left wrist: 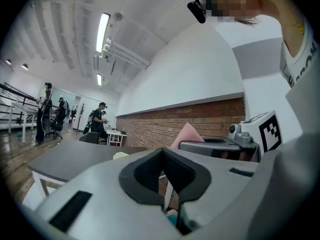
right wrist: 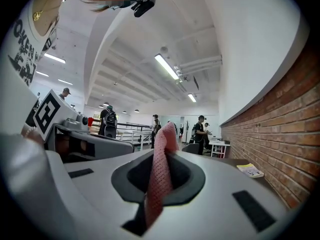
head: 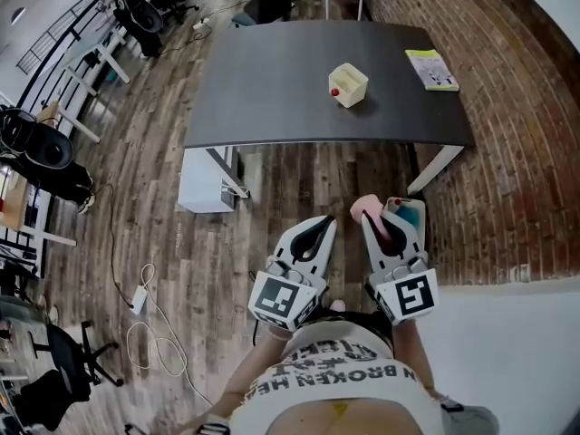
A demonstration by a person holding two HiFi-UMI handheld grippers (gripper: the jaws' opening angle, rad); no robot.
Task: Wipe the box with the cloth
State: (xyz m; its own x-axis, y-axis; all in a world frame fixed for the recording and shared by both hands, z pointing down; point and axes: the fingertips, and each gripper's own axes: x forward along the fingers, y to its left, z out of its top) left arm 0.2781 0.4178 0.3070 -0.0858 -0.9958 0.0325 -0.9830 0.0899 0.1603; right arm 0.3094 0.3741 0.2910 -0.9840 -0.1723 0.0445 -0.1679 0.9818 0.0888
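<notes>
The right gripper (right wrist: 165,156) is seen with its jaws pinched on a pink cloth (right wrist: 159,184), a fold of which is stood up past the jaw tips while the rest is hung down between the pads. The left gripper (left wrist: 163,158) is held with its jaws pressed together and nothing is caught between them. Both grippers are pointed level and are held side by side, close to the person's body, over the wooden floor (head: 272,207) in front of the near edge of the table (head: 272,89), well apart from it. The box (head: 348,84), pale yellow and open at the top, is set on the dark table to the right of its middle, nearer the far edge than the near one, with a small red mark shown on its near-left side. A yellow booklet (head: 431,69) is laid flat by the right edge of the table, toward the far right corner, apart from the box. A brick wall (head: 507,152) is run along the right side.
</notes>
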